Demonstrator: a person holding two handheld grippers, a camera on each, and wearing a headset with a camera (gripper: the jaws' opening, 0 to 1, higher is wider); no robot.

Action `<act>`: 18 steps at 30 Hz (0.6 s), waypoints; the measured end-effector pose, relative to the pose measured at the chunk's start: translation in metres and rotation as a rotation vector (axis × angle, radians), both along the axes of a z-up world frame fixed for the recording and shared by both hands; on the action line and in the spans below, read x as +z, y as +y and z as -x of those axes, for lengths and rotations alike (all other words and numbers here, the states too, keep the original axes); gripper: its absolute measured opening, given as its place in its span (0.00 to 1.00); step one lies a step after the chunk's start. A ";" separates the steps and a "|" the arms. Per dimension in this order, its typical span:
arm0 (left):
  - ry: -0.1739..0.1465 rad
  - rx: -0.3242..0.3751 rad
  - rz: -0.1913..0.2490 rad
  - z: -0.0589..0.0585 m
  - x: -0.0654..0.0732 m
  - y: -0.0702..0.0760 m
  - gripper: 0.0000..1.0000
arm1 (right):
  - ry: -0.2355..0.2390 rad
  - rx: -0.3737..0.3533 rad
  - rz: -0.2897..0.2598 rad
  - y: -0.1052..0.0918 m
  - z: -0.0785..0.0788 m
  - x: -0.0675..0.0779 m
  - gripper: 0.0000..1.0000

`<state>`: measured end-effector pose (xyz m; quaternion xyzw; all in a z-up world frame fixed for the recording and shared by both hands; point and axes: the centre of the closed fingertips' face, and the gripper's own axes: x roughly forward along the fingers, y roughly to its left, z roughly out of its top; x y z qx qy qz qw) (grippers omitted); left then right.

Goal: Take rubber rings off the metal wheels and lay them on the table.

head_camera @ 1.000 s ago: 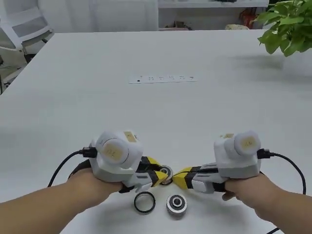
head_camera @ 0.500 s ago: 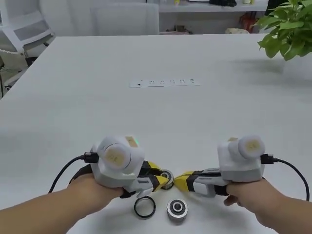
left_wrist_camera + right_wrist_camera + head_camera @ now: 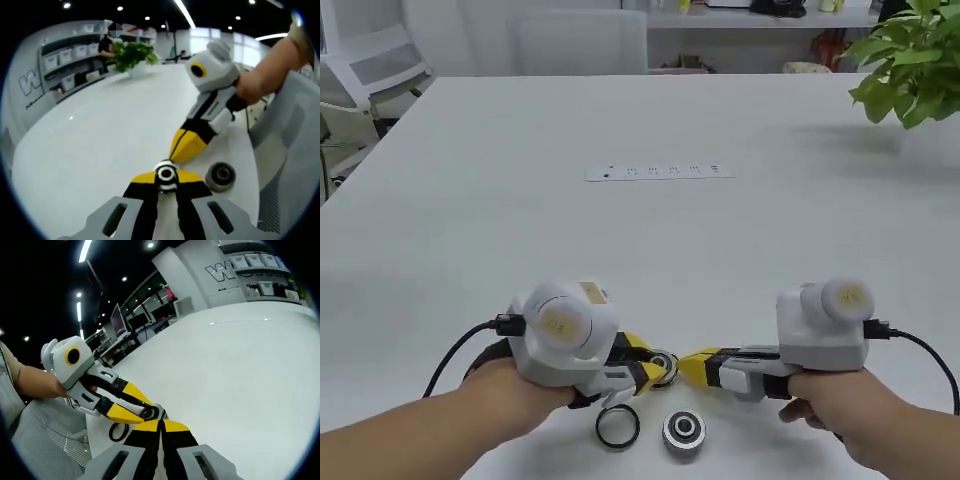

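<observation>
Head view: over 1 s little shifted; left gripper [image 3: 652, 369] stayed clamped on a metal wheel [image 3: 663, 366], right gripper [image 3: 686, 368] with jaws pressed together at its rim, stripping apparently unfinished; 1 rubber ring [image 3: 617, 426] lay on the table [image 3: 620, 240].

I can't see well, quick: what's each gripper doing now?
Left gripper: closed on a metal wheel.
Right gripper: closed, tip at that wheel; whether it holds anything cannot be told.

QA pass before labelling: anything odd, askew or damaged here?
Nothing stands out. A rubber ring and a loose wheel lie flat on the table, apart. The left gripper holds a second wheel; the right gripper, jaws closed, is right at it.
</observation>
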<state>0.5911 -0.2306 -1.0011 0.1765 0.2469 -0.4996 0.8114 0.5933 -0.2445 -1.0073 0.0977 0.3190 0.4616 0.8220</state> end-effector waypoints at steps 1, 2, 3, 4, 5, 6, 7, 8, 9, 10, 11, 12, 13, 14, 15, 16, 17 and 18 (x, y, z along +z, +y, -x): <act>0.000 0.000 -0.001 0.000 0.000 0.000 0.13 | -0.002 0.001 0.002 0.000 0.000 0.000 0.00; 0.000 0.001 -0.001 0.000 0.000 0.000 0.13 | 0.002 -0.002 0.000 0.000 0.000 0.000 0.00; 0.000 0.002 -0.002 0.000 0.000 0.000 0.13 | 0.002 -0.004 -0.004 0.000 0.000 0.000 0.00; 0.000 0.002 -0.002 0.000 0.000 0.000 0.13 | 0.004 -0.005 -0.006 0.000 0.000 0.000 0.00; 0.000 0.003 -0.003 0.000 0.000 0.000 0.13 | 0.005 -0.007 -0.009 0.000 0.000 0.001 0.00; -0.001 0.003 -0.003 0.000 0.000 0.000 0.13 | 0.005 -0.008 -0.009 0.000 0.000 0.001 0.00; -0.001 0.004 -0.004 0.000 0.000 0.000 0.13 | 0.005 -0.009 -0.009 0.000 0.000 0.000 0.00; -0.001 0.004 -0.004 0.000 0.000 0.000 0.13 | 0.009 -0.011 -0.013 0.000 0.000 0.001 0.00; -0.001 0.005 -0.005 0.000 0.000 0.000 0.13 | 0.012 -0.013 -0.017 0.000 0.000 0.001 0.00; -0.001 0.006 -0.006 0.000 0.000 0.000 0.13 | 0.015 -0.015 -0.022 0.000 0.000 0.001 0.00; -0.001 0.007 -0.007 0.000 0.000 0.000 0.13 | 0.017 -0.017 -0.027 0.001 0.000 0.002 0.00; -0.001 0.007 -0.008 0.000 0.000 0.000 0.13 | 0.019 -0.018 -0.029 0.001 0.000 0.002 0.00; 0.000 0.009 -0.008 0.000 0.000 0.000 0.13 | 0.020 -0.018 -0.030 0.001 0.000 0.002 0.00; 0.000 0.010 -0.009 0.000 0.000 0.000 0.13 | 0.022 -0.019 -0.032 0.001 0.000 0.002 0.00; 0.000 0.011 -0.009 0.000 0.000 0.000 0.13 | 0.023 -0.020 -0.033 0.001 0.000 0.002 0.00; 0.000 0.011 -0.010 0.000 0.000 0.000 0.13 | 0.025 -0.021 -0.035 0.001 0.000 0.002 0.00; 0.000 0.012 -0.012 0.000 0.000 0.000 0.13 | 0.029 -0.024 -0.039 0.001 0.000 0.002 0.00; 0.000 0.012 -0.012 0.000 0.000 0.000 0.13 | 0.030 -0.024 -0.041 0.001 0.000 0.002 0.00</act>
